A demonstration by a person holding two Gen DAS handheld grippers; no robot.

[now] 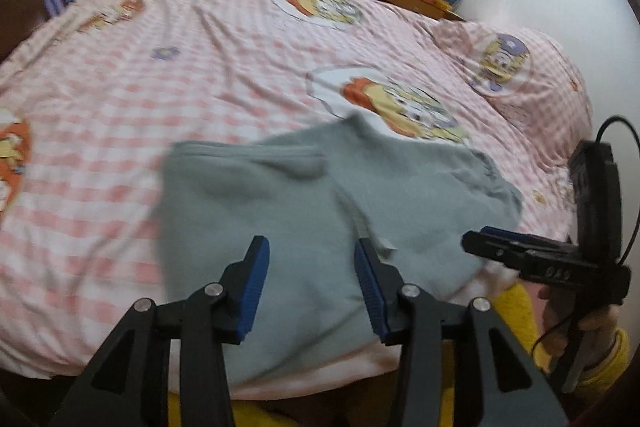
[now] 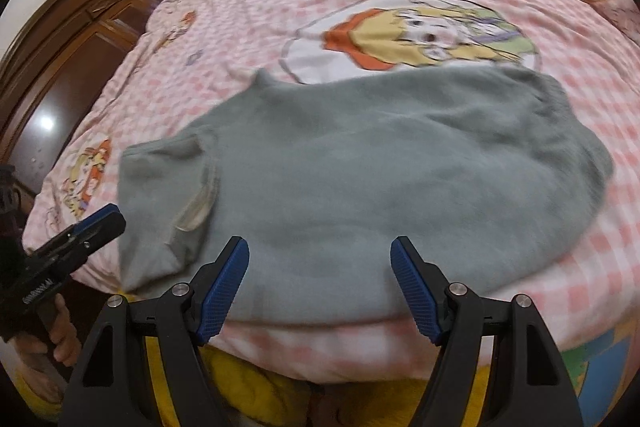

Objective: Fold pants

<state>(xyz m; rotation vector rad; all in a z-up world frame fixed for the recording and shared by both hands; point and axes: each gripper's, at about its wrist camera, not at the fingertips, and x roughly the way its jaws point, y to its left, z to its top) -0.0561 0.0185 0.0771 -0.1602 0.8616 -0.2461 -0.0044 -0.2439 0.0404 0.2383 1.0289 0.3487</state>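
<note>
grey-green fleece pants (image 2: 360, 167) lie folded just ahead of my two grippers, long axis crosswise – my left gripper (image 1: 312, 287) and right gripper (image 2: 320, 291) both gape empty, right one nearer.

Left wrist: looks down, close, over the bed (image 1: 200, 75) edge.
Right wrist: same, further right.
Shared: grey pants (image 1: 304, 211) (image 2: 360, 163).

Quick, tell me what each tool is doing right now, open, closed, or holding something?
Left tool: open, holding nothing; the grey pants lie beyond its pads.
Right tool: open wide, empty, above the pants' near edge.
</note>
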